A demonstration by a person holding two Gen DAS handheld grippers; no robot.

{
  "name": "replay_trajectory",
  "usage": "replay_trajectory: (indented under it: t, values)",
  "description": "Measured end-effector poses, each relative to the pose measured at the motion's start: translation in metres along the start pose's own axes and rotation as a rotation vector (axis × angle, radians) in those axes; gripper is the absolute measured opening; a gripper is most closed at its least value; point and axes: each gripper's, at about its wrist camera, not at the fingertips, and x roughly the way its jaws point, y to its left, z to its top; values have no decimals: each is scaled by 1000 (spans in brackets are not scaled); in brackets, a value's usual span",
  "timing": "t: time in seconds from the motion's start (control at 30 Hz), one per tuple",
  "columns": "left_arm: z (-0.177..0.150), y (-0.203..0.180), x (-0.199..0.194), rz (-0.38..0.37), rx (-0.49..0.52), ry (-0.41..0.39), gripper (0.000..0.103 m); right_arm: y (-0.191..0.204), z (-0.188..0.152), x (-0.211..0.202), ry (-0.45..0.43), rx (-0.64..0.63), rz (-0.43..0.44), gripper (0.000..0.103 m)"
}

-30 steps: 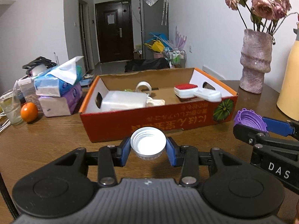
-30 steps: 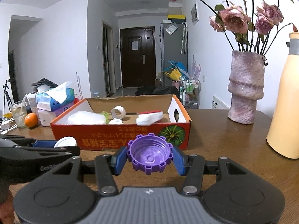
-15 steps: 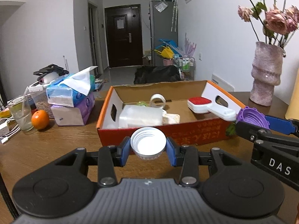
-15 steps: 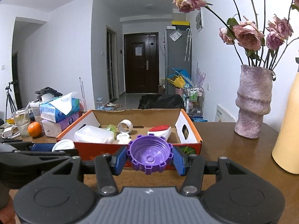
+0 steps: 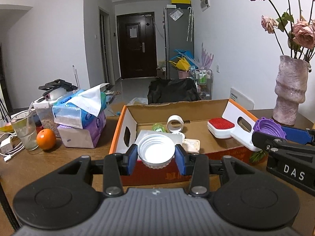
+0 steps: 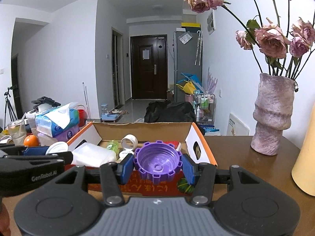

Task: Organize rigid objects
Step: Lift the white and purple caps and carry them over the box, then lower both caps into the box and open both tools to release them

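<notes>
We carry 2 caps toward the open cardboard box (image 5: 196, 106). Our left tongs (image 5: 156, 155) are clamped on the white cap (image 5: 156, 152), hollow side up, and our right tongs (image 6: 157, 166) are clamped on the purple cap (image 6: 157, 162), also hollow side up; each blue pad presses the cap's rim from its own side.

The box lies straight ahead of both tongs, its long axis running across our view, its near red wall (image 6: 157, 187) just beyond and below the caps. Neither cap appears to have crossed that wall yet. The left tongs face the crowded end, where a white container (image 5: 157, 137), a tape roll (image 5: 175, 123) and a green bottle (image 5: 158, 126) lie. The right tongs sit nearer the end with the red-topped brush (image 5: 222, 127), where bare floor (image 5: 196, 127) shows, so we judge that a forward reach there is the easier drop.
</notes>
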Motion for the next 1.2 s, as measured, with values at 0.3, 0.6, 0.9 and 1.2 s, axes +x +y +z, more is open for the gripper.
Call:
replay_trajectory:
  t: [0.3, 0.6, 0.9, 1.2]
  values:
    - [10, -2, 15, 24, 4, -26, 42, 1, 18, 31, 4, -8, -15, 52]
    - [19, -4, 29, 57, 15, -62, 42, 3, 27, 58, 37, -16, -27, 52]
    - [27, -5, 45, 68, 15, -75, 42, 3, 35, 79, 60, -20, -34, 52]
    - [34, -7, 63, 79, 19, -78, 42, 0, 40, 104, 93, -17, -41, 52]
